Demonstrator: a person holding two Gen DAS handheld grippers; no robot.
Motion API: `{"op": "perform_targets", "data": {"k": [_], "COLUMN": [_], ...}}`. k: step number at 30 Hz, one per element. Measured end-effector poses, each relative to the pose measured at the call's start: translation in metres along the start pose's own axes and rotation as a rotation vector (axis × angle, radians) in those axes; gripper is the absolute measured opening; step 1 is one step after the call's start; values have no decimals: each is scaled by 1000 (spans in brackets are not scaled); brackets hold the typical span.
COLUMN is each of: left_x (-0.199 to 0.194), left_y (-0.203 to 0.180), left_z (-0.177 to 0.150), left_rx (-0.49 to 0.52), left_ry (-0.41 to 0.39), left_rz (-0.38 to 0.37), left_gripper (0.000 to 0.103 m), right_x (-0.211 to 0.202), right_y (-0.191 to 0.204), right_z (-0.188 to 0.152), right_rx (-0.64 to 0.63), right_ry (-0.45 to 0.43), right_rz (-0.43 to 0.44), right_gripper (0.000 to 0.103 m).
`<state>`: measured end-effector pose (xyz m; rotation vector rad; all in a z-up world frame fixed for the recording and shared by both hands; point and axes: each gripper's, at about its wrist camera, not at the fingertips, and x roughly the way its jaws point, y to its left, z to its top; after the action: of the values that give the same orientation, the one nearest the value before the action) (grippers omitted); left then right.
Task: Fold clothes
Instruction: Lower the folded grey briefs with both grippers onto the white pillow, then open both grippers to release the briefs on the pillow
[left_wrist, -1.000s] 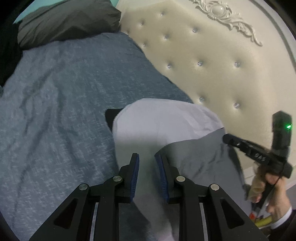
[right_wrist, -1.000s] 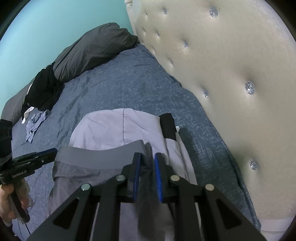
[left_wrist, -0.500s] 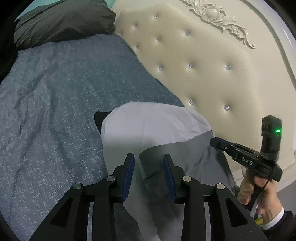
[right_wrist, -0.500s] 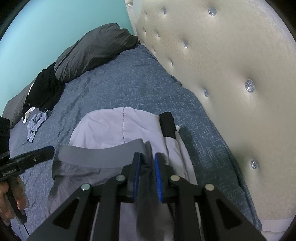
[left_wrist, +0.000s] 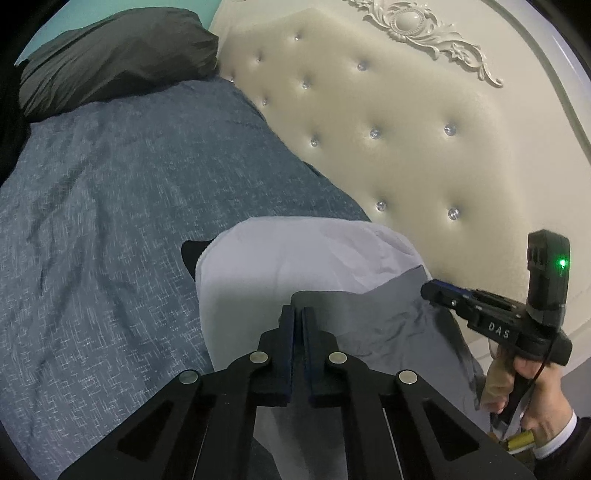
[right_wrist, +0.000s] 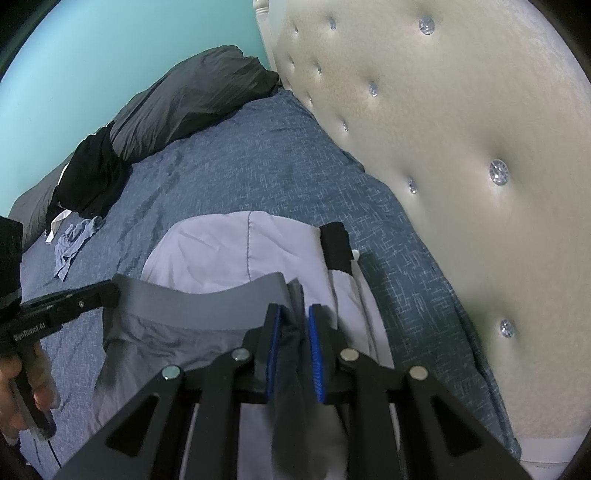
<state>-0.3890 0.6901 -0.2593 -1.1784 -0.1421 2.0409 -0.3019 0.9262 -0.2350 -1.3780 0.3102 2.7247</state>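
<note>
Between both clamped tools (left_wrist: 298, 314) (right_wrist: 293, 312), grey shorts (right_wrist: 192, 306) above pale folded garment (right_wrist: 221, 251).

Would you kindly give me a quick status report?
Left gripper and right gripper both shut on grey shorts. Shorts stretched over pale folded garment. Nothing obstructing.

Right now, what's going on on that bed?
A person is folding clothes on a blue bedspread with a handheld gripper in each hand. Both are clamped on opposite ends of the waistband of grey shorts: the left gripper at one corner, the right gripper on bunched fabric at the other. The shorts lie over a pale lavender garment beside the tufted headboard. No fold made yet.
</note>
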Motion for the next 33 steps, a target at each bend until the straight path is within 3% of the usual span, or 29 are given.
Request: {"op": "perform_targets", "data": {"k": [16,19,25,29,33], "left_x": [8,4,-11,-23,-38], "left_y": [10,10,9,11,10], "left_z": [3,2,-1,-3,-5], "left_rx": [-28,-21,-9,-10,-3], "left_ry": [30,27,16,12,6], "left_rz": [40,56,92,113,125], "left_gripper": [5,11,13,22,22], "right_x": [-6,-10,-22,-33,-44], "right_y": [-2,-2,-1,0,5], "right_z": [-5,-6,-4,-4,-5], "right_rx": [13,23,27,37,40], "right_ry": [-12,-22,-39,-54,-61], "right_rz": [-3,-6,-17,-20,-25], "right_gripper": [15,15,15,15,15]}}
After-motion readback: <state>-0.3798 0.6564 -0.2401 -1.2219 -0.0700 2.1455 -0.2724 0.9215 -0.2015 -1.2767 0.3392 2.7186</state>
